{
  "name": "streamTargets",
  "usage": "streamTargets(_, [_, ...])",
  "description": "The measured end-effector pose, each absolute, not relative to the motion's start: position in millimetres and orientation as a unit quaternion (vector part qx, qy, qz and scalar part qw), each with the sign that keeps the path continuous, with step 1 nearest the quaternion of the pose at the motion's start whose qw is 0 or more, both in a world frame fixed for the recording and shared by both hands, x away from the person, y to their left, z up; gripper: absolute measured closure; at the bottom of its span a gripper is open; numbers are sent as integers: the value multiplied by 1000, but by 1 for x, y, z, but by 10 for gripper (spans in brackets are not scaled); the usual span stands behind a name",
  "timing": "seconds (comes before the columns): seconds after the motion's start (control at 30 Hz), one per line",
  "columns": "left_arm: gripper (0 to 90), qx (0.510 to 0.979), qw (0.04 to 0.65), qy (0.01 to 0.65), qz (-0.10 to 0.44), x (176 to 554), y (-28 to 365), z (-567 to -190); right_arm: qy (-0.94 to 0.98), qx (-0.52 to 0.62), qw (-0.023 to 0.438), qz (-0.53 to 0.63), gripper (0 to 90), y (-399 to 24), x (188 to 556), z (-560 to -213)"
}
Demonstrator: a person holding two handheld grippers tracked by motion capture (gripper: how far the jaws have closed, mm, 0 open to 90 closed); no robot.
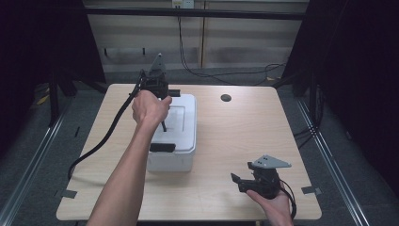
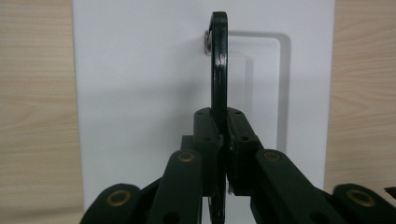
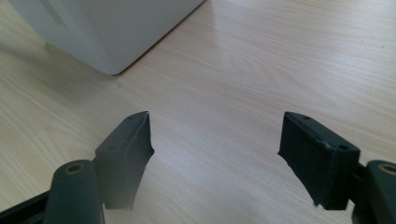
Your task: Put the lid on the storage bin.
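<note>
We see the left gripper [image 2: 223, 140] above the white box [image 1: 181, 155] on the table [image 1: 235, 136], jaws clamped on its raised black handle [image 2: 218, 70]. The right gripper [image 3: 215, 154] hovers, apparently just above the tabletop, wide open and holding nothing.

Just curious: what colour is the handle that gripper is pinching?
Black handle, clearest in the left gripper view.

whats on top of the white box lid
A black carry handle stands upright on the white box lid, pinched by the left gripper. The box's inside is covered by the lid, so its contents can't be seen.
</note>
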State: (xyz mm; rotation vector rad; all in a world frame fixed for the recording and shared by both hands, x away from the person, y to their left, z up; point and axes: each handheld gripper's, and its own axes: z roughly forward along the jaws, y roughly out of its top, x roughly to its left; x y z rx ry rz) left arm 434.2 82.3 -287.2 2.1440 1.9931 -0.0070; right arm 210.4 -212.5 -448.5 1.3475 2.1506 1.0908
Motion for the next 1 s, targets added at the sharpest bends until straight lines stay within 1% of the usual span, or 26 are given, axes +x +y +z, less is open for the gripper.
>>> streamTargets(0.53, [847,728,107,677,1,432,76,-293,766,477,189,388,247,-212,211,-449])
streamTargets(1.0, [849,724,110,681,-10,434,86,-294,766,476,189,387,247,-212,211,-449])
